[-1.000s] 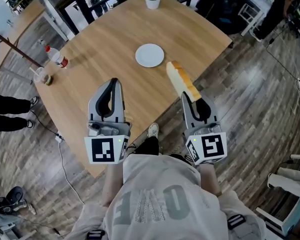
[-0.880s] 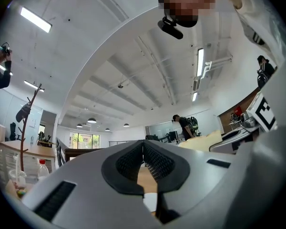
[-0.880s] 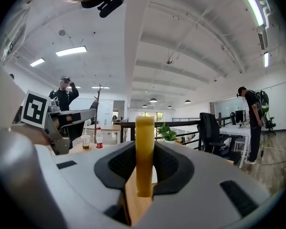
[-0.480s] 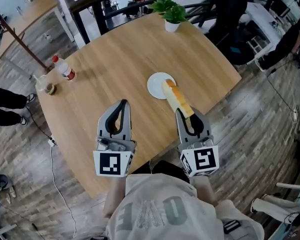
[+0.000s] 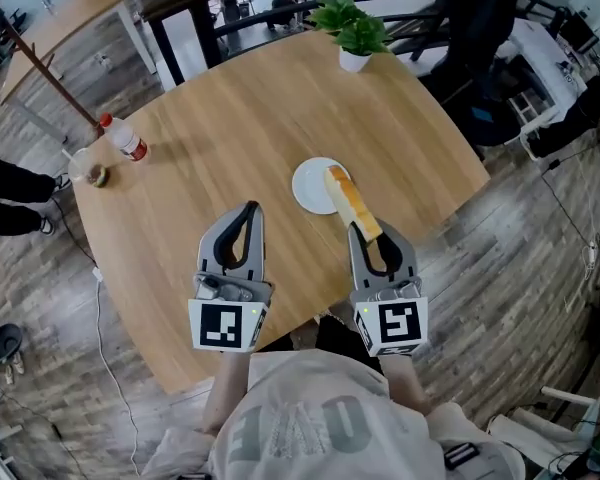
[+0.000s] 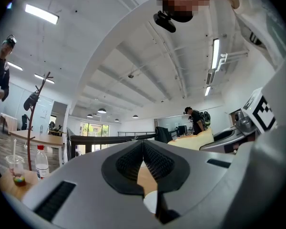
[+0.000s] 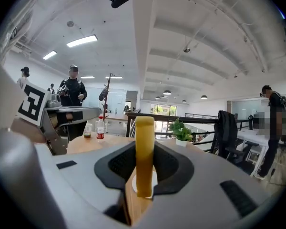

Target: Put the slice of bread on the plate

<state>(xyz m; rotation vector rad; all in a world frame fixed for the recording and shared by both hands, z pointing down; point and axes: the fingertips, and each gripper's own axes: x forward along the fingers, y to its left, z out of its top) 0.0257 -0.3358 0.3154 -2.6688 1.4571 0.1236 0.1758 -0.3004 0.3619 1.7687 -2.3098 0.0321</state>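
- A pale wooden tabletop with rounded corners is standing on a grey-brown plank floor in a bright open office, and a dark railing is running past its far edge.
- A small round white plate is lying near the middle of the tabletop, a little to the right.
- The right claw is pinching a thick slice of bread with a golden crust, its two dark pads pressing on the slice's flat sides.
- The slice is standing on edge in that grip and reaching away from the person, with its far end hanging over the right part of the plate; whether it is touching the plate cannot be told.
- In the right gripper view the slice is rising upright between the jaws of the right claw, and the plate is showing just behind its lower end.
- The left claw is hovering to the left of the plate, jaws pressed together with nothing between them, as the left gripper view is showing.
- A small green plant in a white pot is sitting at the far edge.
- A clear plastic bottle with a red cap and a clear cup are standing at the far left corner.
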